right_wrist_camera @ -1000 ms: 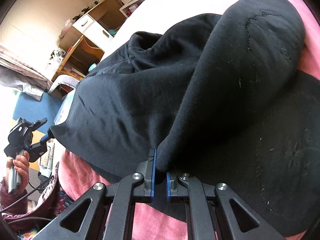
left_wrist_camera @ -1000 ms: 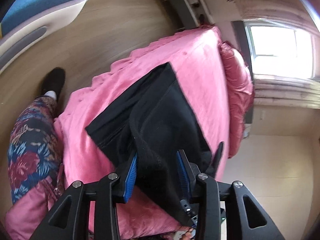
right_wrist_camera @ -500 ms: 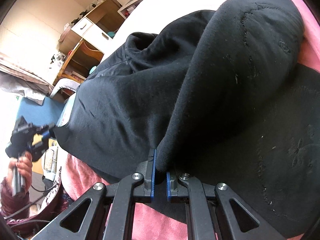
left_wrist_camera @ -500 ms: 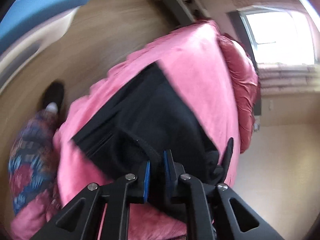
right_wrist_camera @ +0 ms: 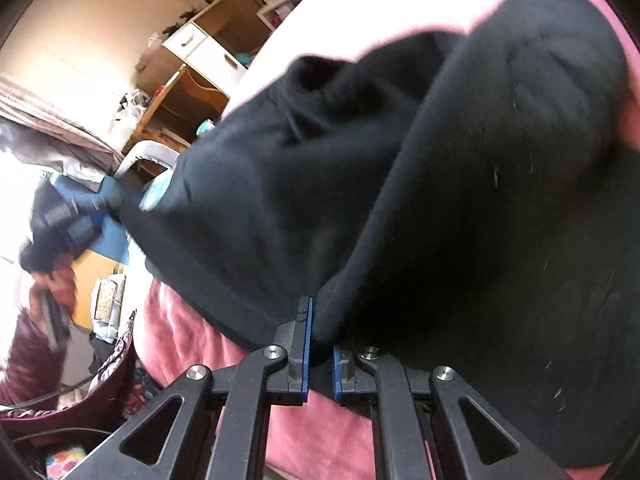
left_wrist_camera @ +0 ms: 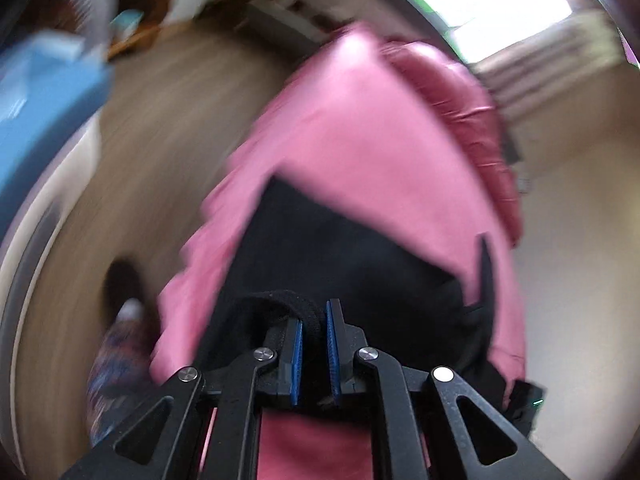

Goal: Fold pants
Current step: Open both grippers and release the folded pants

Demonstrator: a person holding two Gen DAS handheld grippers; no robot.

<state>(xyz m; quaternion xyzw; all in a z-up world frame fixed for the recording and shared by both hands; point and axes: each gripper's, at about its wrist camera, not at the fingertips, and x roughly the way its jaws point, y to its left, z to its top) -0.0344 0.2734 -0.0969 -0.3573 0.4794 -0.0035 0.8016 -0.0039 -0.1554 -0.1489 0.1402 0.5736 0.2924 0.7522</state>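
Black pants [left_wrist_camera: 340, 252] lie on a pink blanket [left_wrist_camera: 360, 128] that covers a bed. My left gripper [left_wrist_camera: 314, 320] is shut on a thick bunched edge of the pants, and the fabric sits between its blue pads. The left wrist view is blurred by motion. In the right wrist view the pants [right_wrist_camera: 460, 168] fill most of the picture, with one layer folded over another. My right gripper [right_wrist_camera: 320, 320] is shut on a rolled fold of the pants. The left gripper [right_wrist_camera: 76, 216] shows there at the left, held by a hand, gripping a far corner of the pants.
Beside the bed is a brown wooden floor [left_wrist_camera: 160, 140] with the person's foot in a dark shoe [left_wrist_camera: 124, 284] and a patterned trouser leg. A bright window [left_wrist_camera: 492, 4] and a red pillow [left_wrist_camera: 472, 112] lie beyond the bed. A wooden desk with white drawers [right_wrist_camera: 200, 48] stands beyond the bed.
My left gripper closed on the pants' edge and rolled, and the scene in its view swung round. The right gripper kept its grip and stayed put.
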